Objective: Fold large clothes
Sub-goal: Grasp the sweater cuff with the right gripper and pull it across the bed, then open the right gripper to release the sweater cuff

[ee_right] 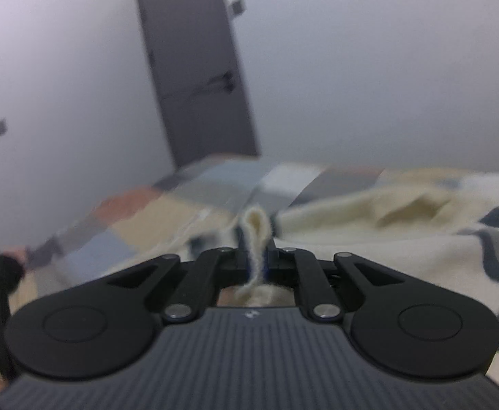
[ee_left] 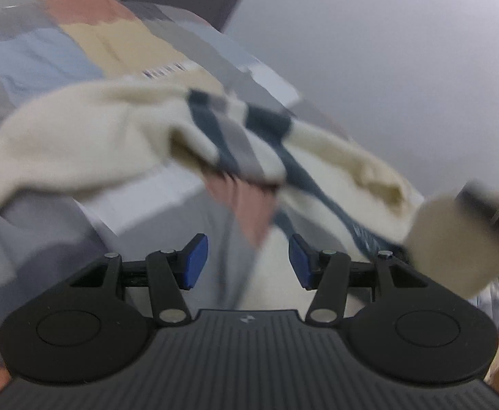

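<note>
Right gripper is clamped hard on a pinch of the cream sweater, so I want this sweep level and taut, no sagging. The fold pokes up between my right jaws. Left gripper hangs half open and empty, sweater bunched ahead on the patchwork bed.

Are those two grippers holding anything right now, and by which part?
The right gripper pinches a fold at the edge of the cream sweater. The left gripper is open and holds nothing.
</note>
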